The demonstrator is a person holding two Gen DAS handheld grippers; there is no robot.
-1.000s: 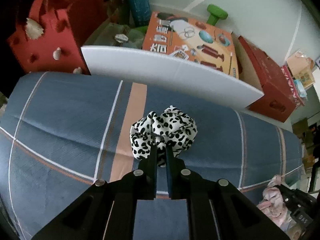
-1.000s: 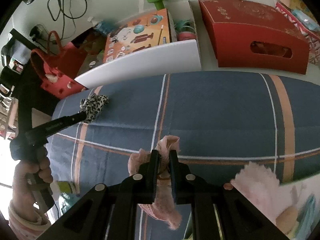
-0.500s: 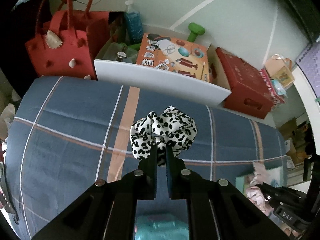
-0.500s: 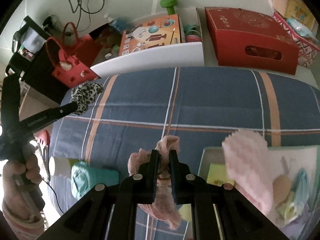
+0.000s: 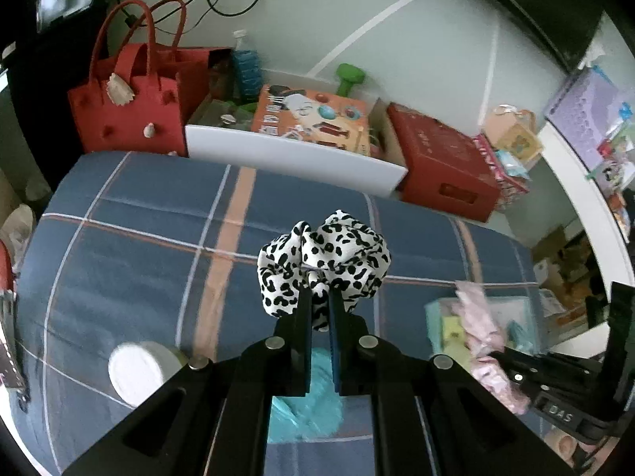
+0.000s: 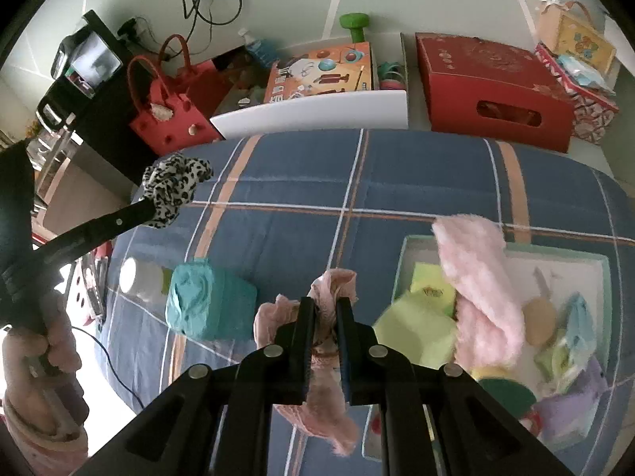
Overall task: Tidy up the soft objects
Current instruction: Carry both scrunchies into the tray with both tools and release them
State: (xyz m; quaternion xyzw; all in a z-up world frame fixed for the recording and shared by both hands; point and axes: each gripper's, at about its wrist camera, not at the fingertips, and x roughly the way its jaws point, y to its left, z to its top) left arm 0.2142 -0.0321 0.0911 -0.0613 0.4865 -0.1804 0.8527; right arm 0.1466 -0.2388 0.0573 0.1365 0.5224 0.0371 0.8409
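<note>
A black-and-white leopard-print scrunchie (image 5: 323,260) hangs in the air over the blue plaid bed cover (image 5: 139,218), with my left gripper (image 5: 317,297) shut on it. The right wrist view shows the same scrunchie (image 6: 174,188) at the far left on the left gripper (image 6: 152,208). My right gripper (image 6: 326,305) is shut on a pink fuzzy cloth (image 6: 325,404) that droops below its fingers. A pale tray (image 6: 405,254) with several soft items lies on the bed to the right; a pink fluffy piece (image 6: 480,289) hangs over it.
A teal folded cloth (image 6: 210,303) and a white round container (image 6: 137,275) lie on the bed at the left. Behind the bed stand a red felt bag (image 5: 131,115), a white bin (image 5: 293,158) and a red box (image 6: 492,91). A hand (image 6: 35,361) holds the left gripper.
Both grippers have risen and drawn back from the bed with their cloths held. The tray, the teal cloth and the white container have come into view below.
</note>
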